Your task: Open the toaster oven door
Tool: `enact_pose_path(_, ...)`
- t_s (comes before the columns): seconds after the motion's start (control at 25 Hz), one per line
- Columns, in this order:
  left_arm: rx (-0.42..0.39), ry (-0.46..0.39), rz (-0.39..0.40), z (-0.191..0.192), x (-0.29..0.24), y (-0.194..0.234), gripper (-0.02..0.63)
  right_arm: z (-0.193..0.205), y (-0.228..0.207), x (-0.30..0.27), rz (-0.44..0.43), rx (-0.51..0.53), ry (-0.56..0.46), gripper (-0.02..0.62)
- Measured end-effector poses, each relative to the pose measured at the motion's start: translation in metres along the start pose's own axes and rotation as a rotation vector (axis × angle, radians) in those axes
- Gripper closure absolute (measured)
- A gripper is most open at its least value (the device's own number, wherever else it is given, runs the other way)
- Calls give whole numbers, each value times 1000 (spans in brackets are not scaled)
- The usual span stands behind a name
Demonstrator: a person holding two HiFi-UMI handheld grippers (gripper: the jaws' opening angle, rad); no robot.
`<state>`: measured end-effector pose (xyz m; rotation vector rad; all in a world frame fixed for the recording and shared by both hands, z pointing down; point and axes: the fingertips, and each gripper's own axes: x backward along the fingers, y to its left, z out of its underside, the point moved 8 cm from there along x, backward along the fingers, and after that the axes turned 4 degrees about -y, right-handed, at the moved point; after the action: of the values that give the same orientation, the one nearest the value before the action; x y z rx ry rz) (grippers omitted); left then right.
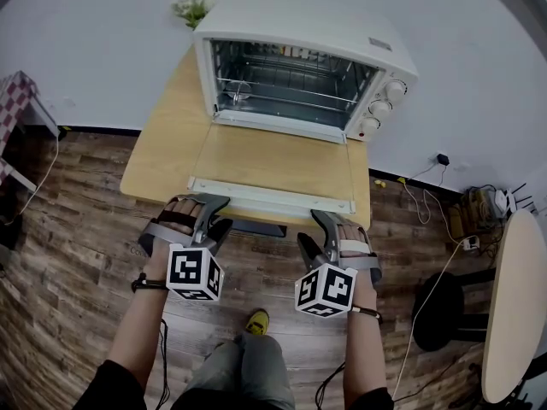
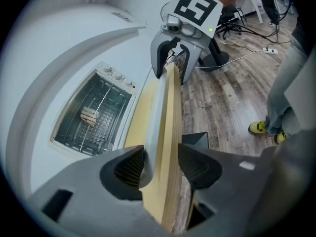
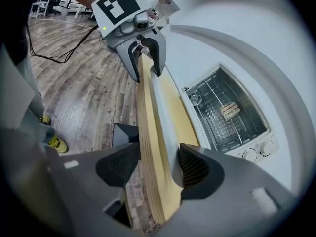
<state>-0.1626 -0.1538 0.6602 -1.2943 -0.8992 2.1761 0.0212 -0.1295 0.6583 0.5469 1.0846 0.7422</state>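
A white toaster oven [image 1: 299, 75] stands on a wooden table [image 1: 162, 143]. Its glass door [image 1: 273, 165] lies folded flat on the tabletop, and the white handle bar [image 1: 270, 196] runs along the table's front edge. My left gripper [image 1: 209, 207] is at the bar's left end and my right gripper [image 1: 329, 225] at its right end. In the left gripper view the left gripper [image 2: 160, 164] straddles the handle bar [image 2: 157, 112] and the table edge, with a gap at the pads. The right gripper [image 3: 157, 167] straddles the handle bar [image 3: 160, 117] the same way, open.
A wire rack fills the oven cavity, with a small wooden piece [image 2: 89, 116] on it. White flowers [image 1: 195, 5] stand behind the oven. Cables and a power strip [image 1: 479, 207], a black stool [image 1: 440, 310] and a round white table [image 1: 513, 306] are at the right. My yellow shoe [image 1: 256, 321] is below.
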Motion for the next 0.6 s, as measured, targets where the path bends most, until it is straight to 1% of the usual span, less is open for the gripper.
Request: enact_pose_path(0.6,-23,0,-38,7,-13,-19,382,9,17,-11,32,14,-18,336)
